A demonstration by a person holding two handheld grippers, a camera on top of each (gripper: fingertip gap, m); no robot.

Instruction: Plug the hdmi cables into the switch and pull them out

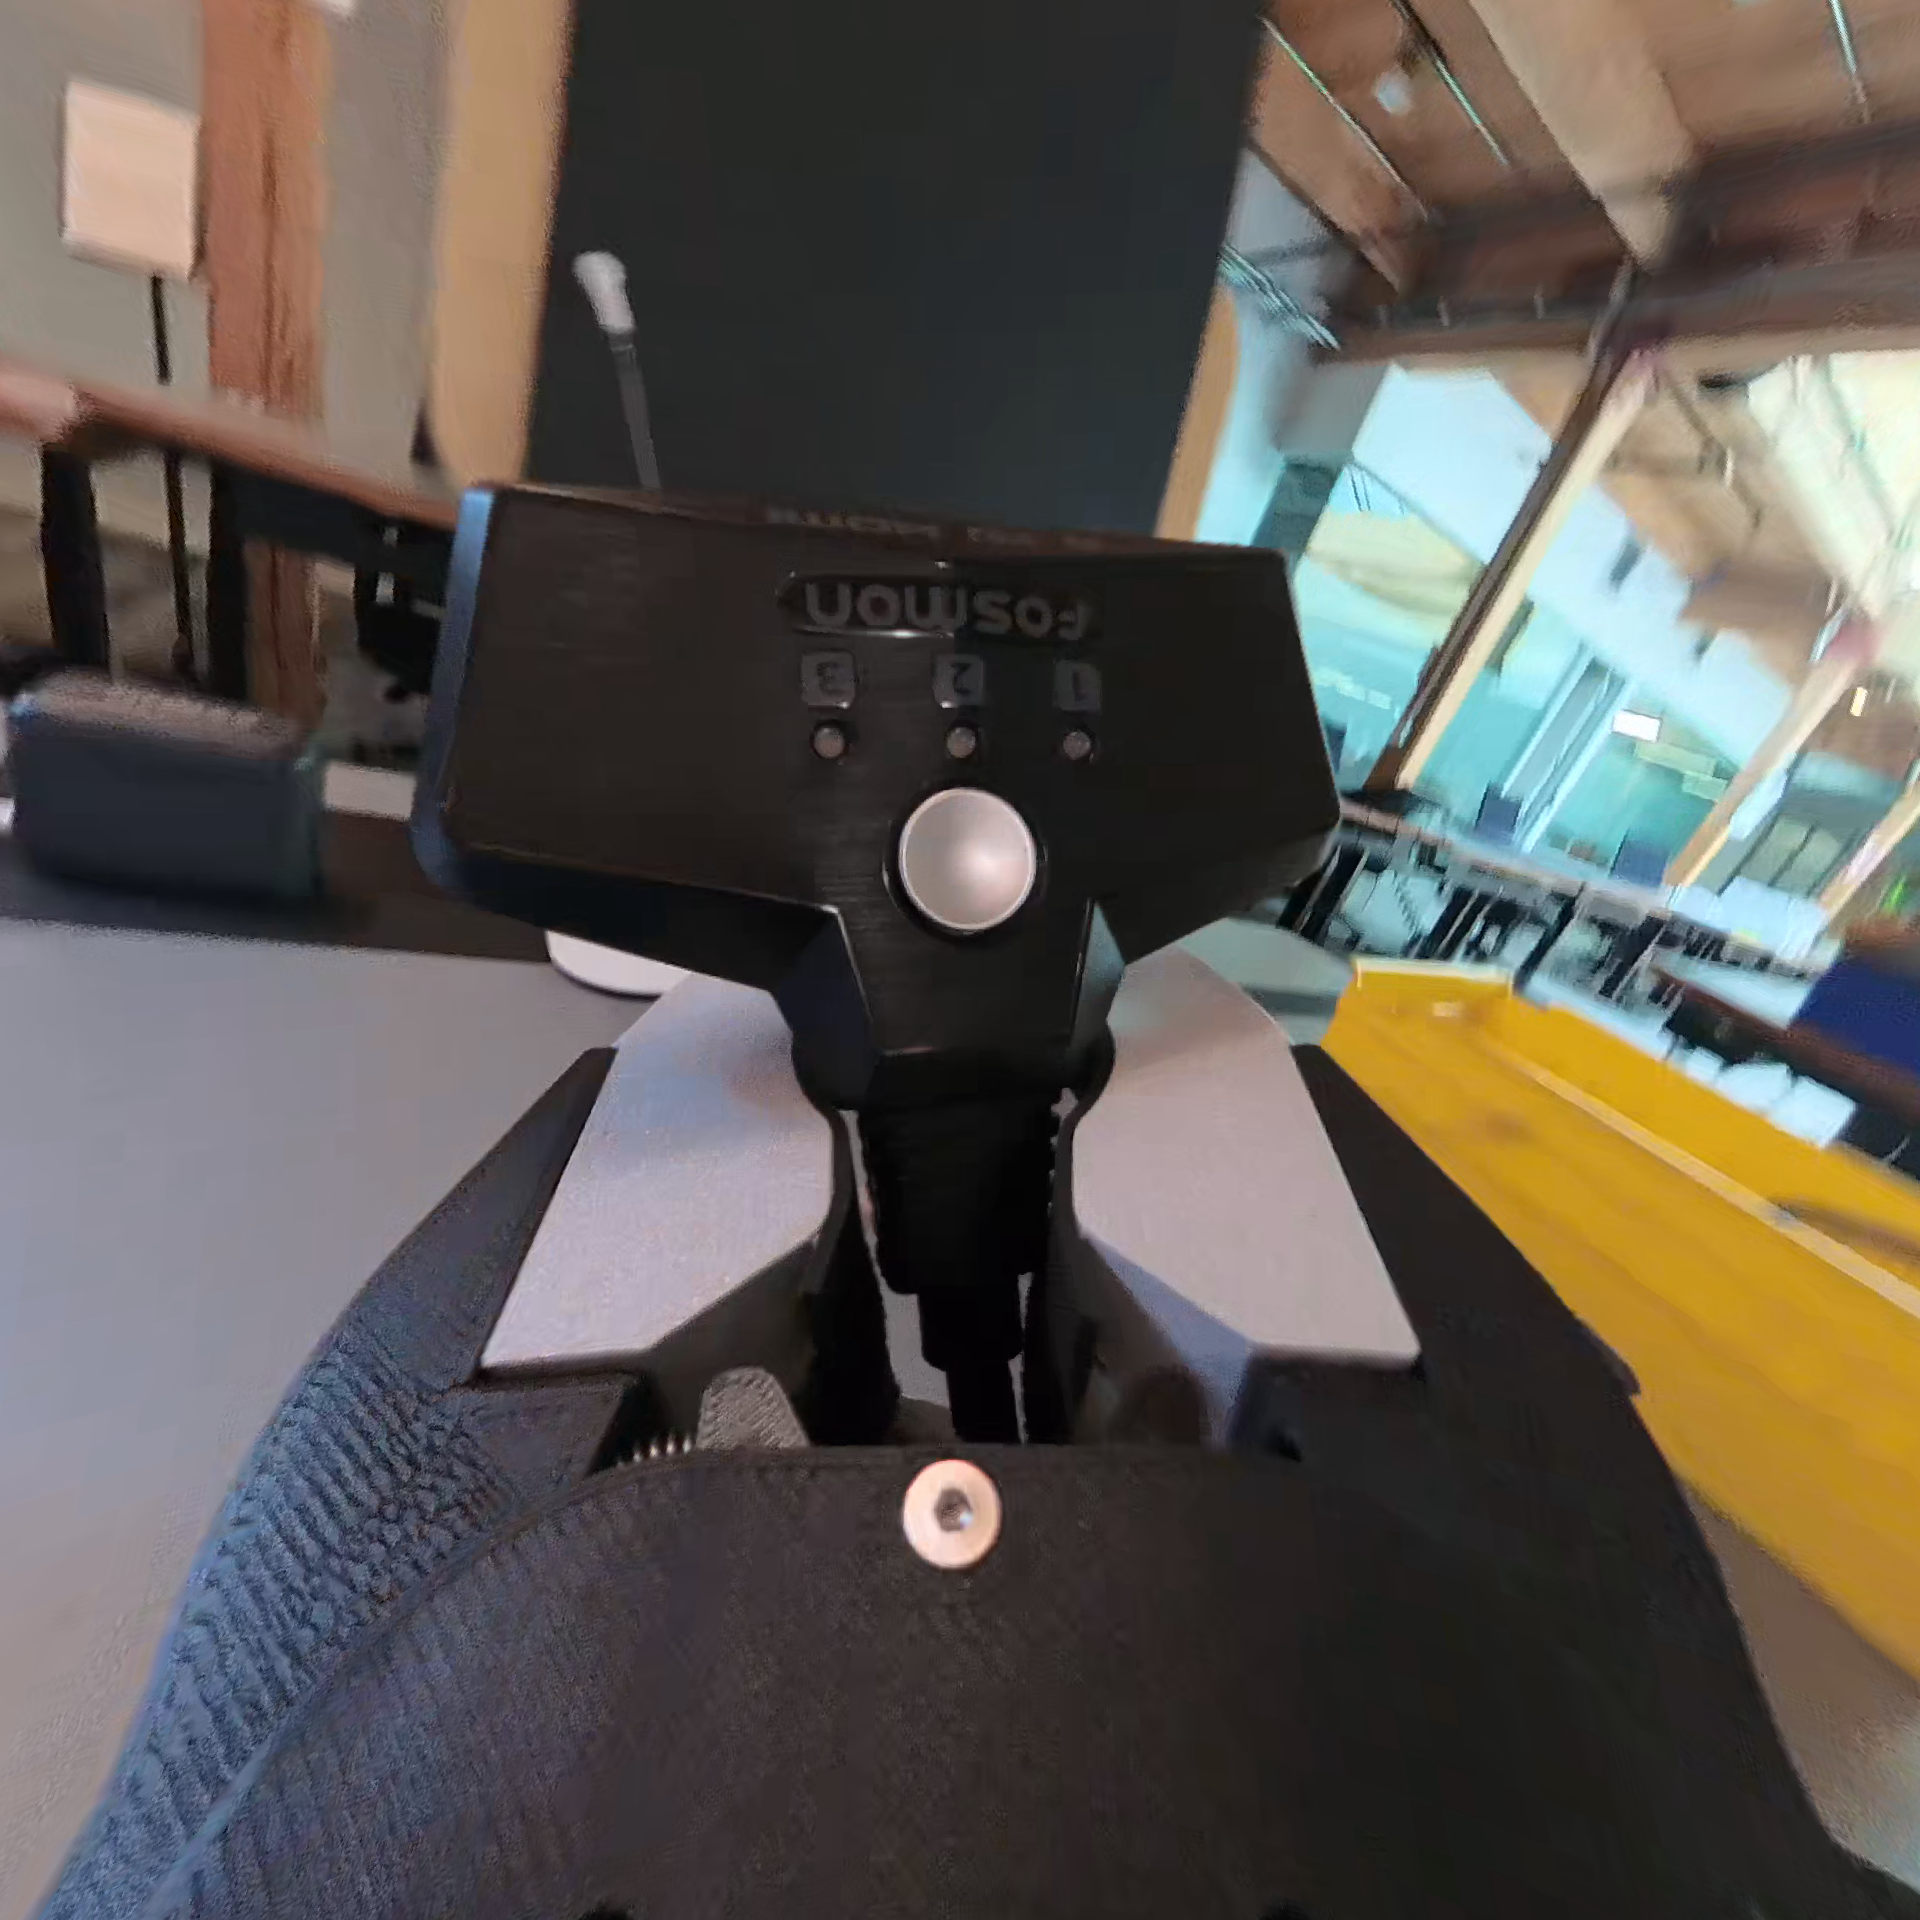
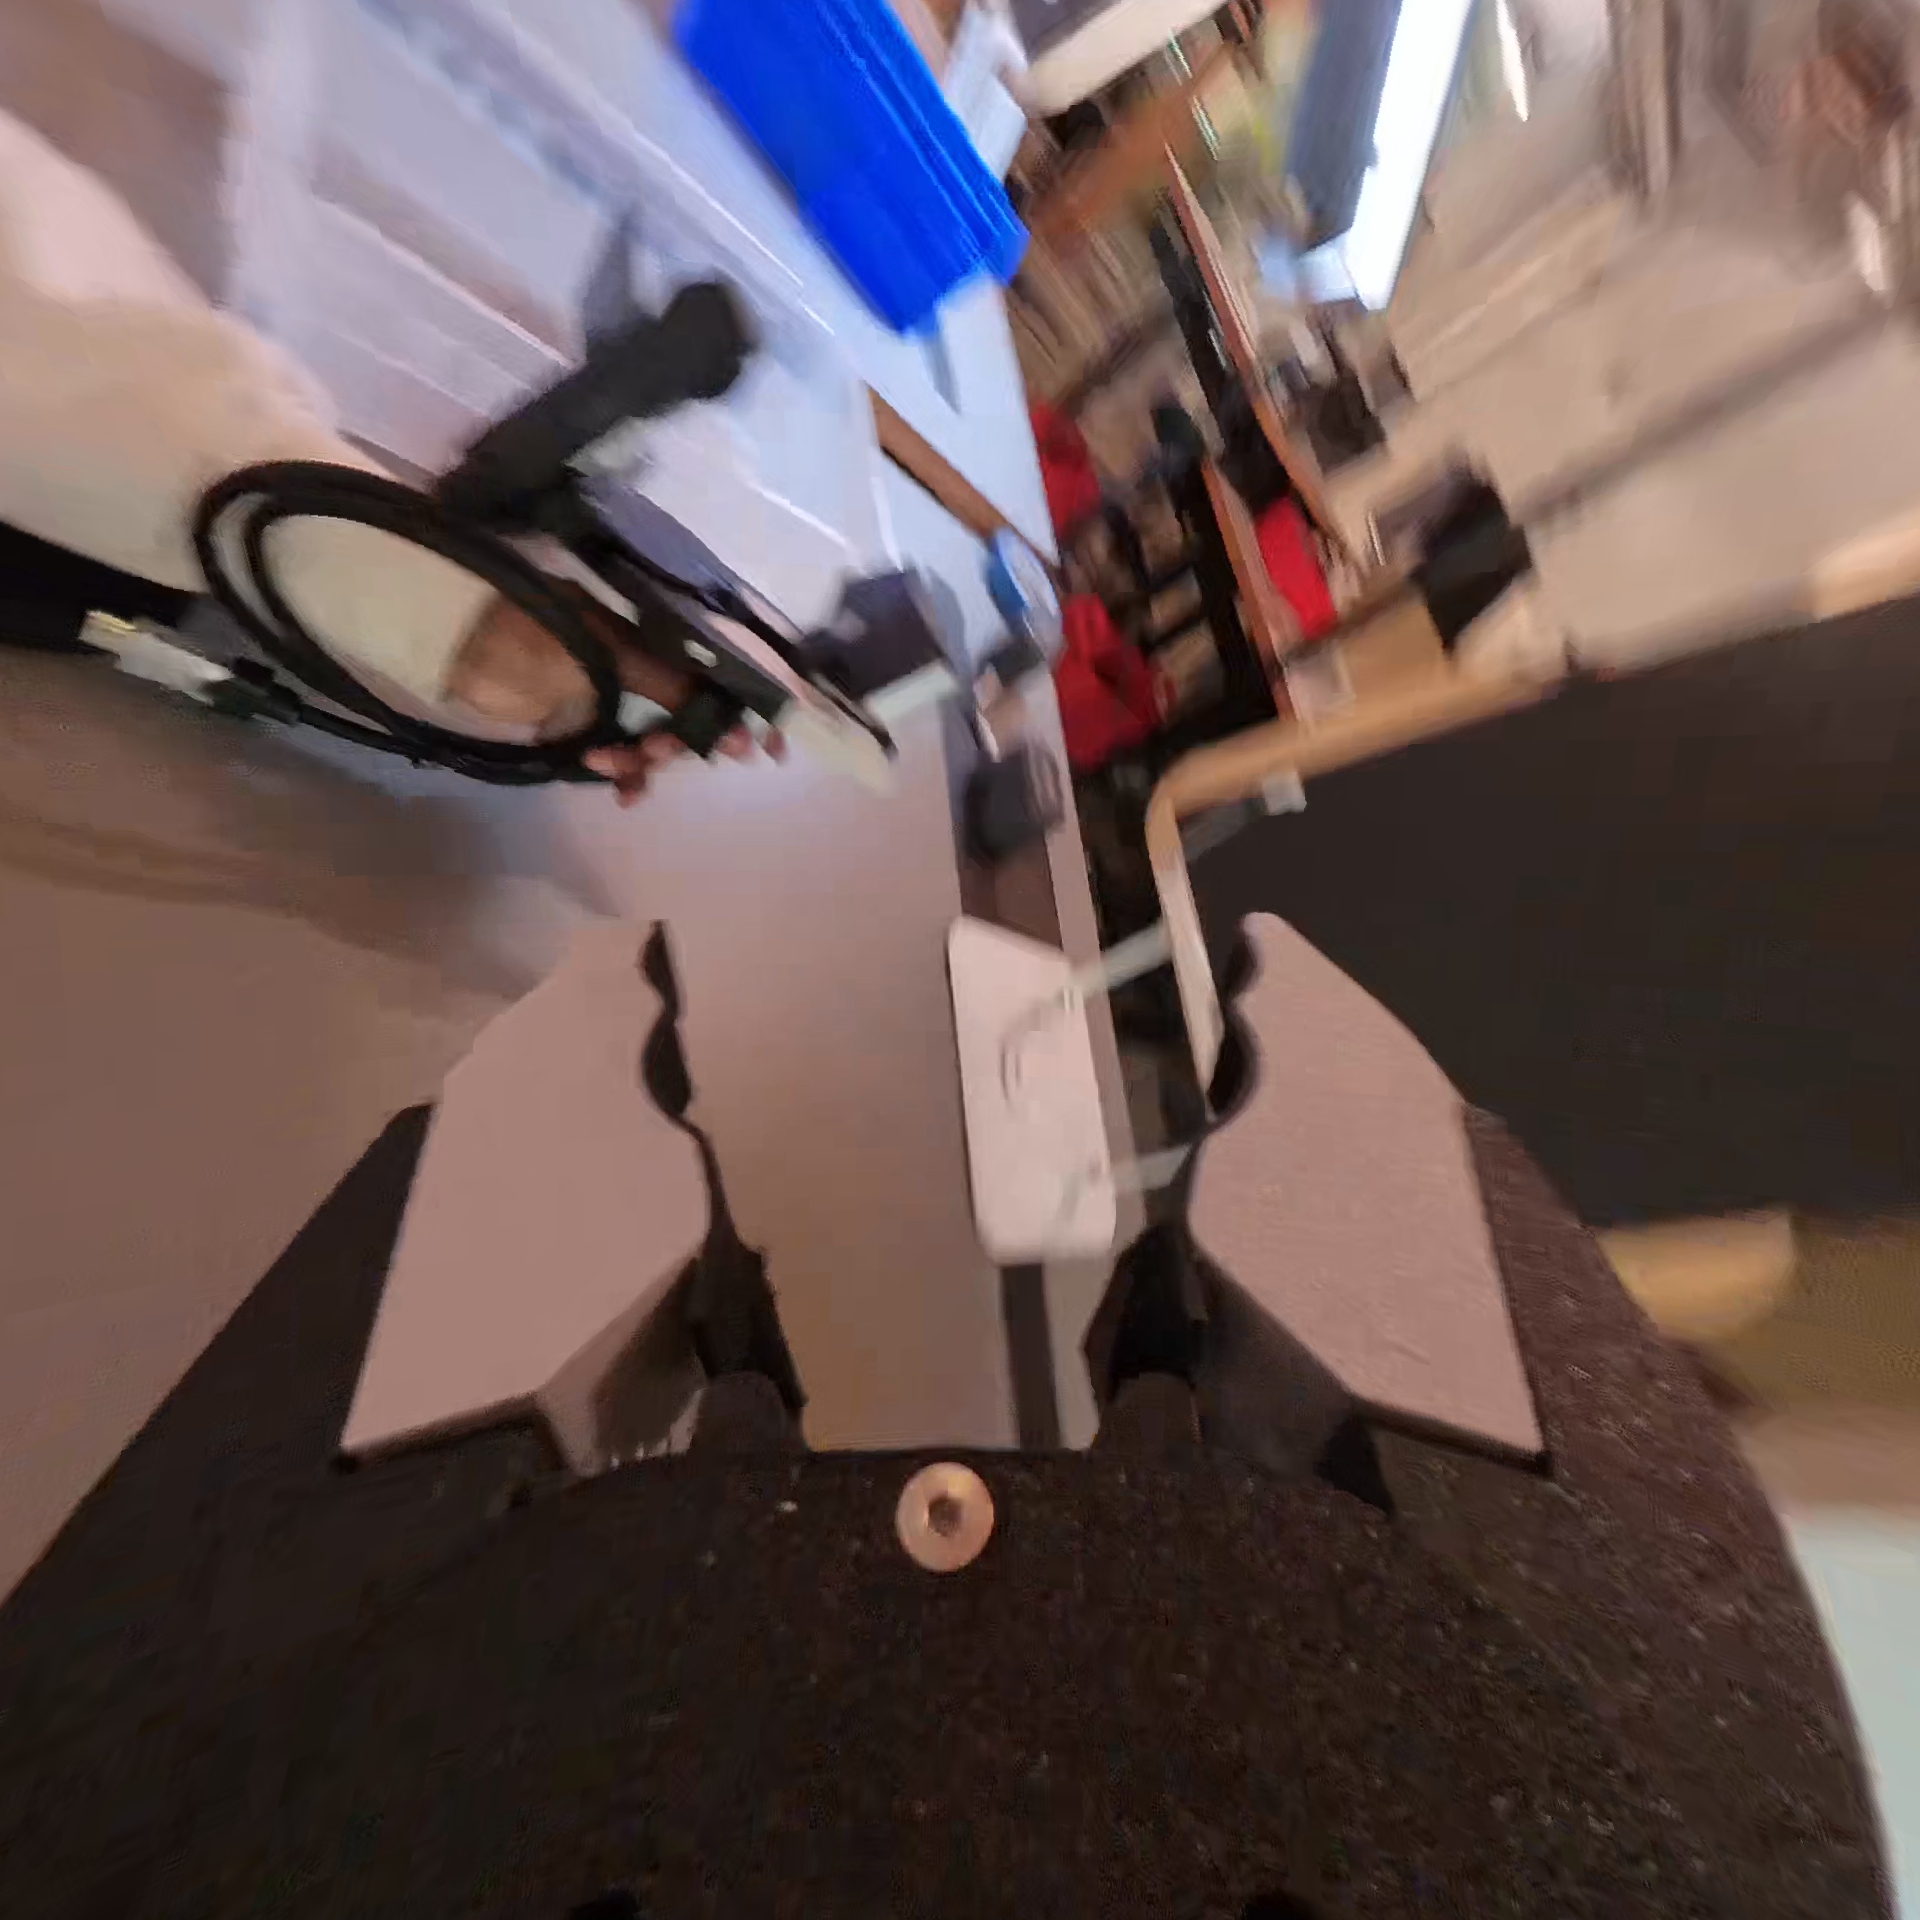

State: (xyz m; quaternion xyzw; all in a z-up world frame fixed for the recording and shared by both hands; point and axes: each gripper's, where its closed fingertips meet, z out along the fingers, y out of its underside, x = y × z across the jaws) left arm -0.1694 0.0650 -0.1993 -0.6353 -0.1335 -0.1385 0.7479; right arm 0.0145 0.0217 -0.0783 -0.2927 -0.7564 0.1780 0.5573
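Pinching the narrow stem of the black switch [image 1: 883, 717], the left gripper [image 1: 961, 1049] is seen close up, its two grey fingers [image 1: 686, 1174] pressed against the stem from both sides. The switch is held up off the grey table [image 1: 208, 1091], with its wide end pointing away. Its top is brushed black metal. A round silver button [image 1: 967, 858] is set near the stem, and three small dots sit in a row above it, each under a little square mark. A black cable [image 1: 982, 1371] is seen coming out of the stem and running back between the fingers. Past the switch, a thin cable with a silver tip [image 1: 608, 296] is seen sticking up in front of a dark panel [image 1: 894, 239]. A grey pouch [image 1: 156, 779] lies far off on the left, and a yellow bin [image 1: 1662, 1195] is on the right. Wooden beams and big windows are seen beyond.

In the right wrist view, much is blurred. The right gripper [image 2: 951, 1039] is spread wide, with nothing between its fingers. A white flat box [image 2: 1034, 1101] lies just ahead on the table. Farther left, a loop of black cable [image 2: 416, 613] is held by a hand [image 2: 665, 727]. A blue bin [image 2: 852, 156] is seen far back.
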